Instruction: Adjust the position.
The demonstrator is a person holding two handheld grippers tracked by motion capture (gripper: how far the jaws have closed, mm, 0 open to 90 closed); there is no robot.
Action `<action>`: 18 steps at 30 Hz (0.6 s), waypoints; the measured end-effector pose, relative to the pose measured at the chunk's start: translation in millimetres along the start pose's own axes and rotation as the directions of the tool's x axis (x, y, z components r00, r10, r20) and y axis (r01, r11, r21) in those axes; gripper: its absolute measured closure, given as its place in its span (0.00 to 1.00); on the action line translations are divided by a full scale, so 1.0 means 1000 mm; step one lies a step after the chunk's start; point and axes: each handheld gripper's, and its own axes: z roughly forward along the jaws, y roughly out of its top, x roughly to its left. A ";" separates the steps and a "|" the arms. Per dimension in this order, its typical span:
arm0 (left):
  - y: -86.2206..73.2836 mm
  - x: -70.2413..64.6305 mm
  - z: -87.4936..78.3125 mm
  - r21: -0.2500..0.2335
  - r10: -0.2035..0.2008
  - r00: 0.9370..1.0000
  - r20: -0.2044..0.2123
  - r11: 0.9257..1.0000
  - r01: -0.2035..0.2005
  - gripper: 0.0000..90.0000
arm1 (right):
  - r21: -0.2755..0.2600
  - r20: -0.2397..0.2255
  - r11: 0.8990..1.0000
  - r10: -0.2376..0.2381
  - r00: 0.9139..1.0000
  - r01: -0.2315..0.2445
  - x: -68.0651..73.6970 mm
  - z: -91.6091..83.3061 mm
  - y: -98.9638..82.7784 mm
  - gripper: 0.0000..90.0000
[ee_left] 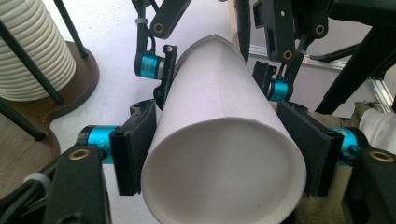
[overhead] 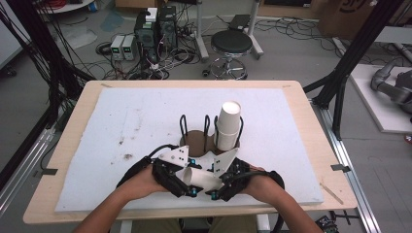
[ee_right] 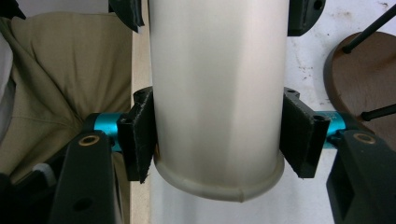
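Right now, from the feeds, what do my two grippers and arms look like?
Both grippers are black linkage frames. The left gripper and right gripper each carry a pale three-cornered plate on top and black cables trailing toward the wrists. In the gripper views the fingers end in flat black pads on turquoise metal barrels, with brass-coloured pivot pins. The forearms are bare, with no sleeves in view.

Both hands meet low over the near edge, left gripper (overhead: 187, 187) and right gripper (overhead: 217, 189) jaws clamped.
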 end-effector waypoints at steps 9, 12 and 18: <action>0.000 0.000 0.002 -0.005 0.011 1.000 -0.006 1.000 -0.011 0.40 | -0.008 -0.010 1.000 0.021 1.000 -0.021 0.001 0.000 -0.003 0.41; -0.001 0.000 0.002 -0.014 0.012 1.000 -0.009 1.000 -0.012 0.40 | -0.023 -0.012 0.999 0.036 0.999 -0.036 0.000 -0.001 -0.004 0.39; -0.005 0.001 -0.002 -0.070 -0.002 1.000 -0.015 0.998 0.001 0.40 | -0.126 0.005 0.989 0.084 0.996 -0.082 -0.002 -0.008 -0.011 0.23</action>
